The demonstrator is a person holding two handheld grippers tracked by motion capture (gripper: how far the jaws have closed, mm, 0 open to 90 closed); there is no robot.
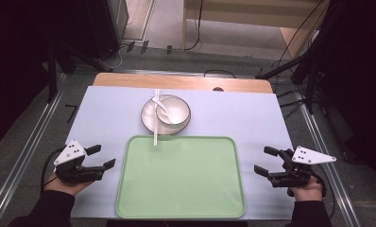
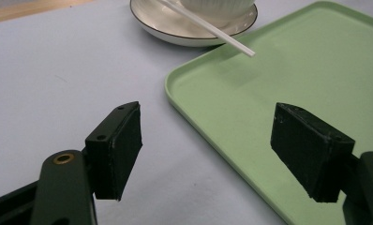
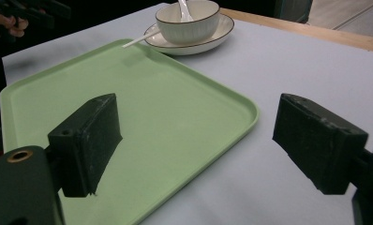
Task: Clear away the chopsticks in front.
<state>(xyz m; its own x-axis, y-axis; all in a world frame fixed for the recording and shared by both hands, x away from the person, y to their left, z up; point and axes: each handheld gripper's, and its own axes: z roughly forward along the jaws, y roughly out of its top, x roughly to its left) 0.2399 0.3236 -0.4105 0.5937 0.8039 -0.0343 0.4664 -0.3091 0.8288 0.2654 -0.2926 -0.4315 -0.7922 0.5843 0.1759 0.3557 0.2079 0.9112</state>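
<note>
Flanking the empty green tray [image 1: 181,177], left gripper [image 1: 101,158] and right gripper [image 1: 264,160] are hovering spread wide, gripping nothing, leaving bowl [image 1: 173,111], plate [image 1: 148,116] and straw [image 1: 155,123] untouched beyond it

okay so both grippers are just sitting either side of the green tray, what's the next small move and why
Probably bring the right gripper forward toward the bowl that sits on the plate beyond the green tray. Both it and the left gripper are open and hold nothing, the tray is bare, and white chopsticks lean from the plate over the tray's far rim, so approach from the bowl's right.
</note>
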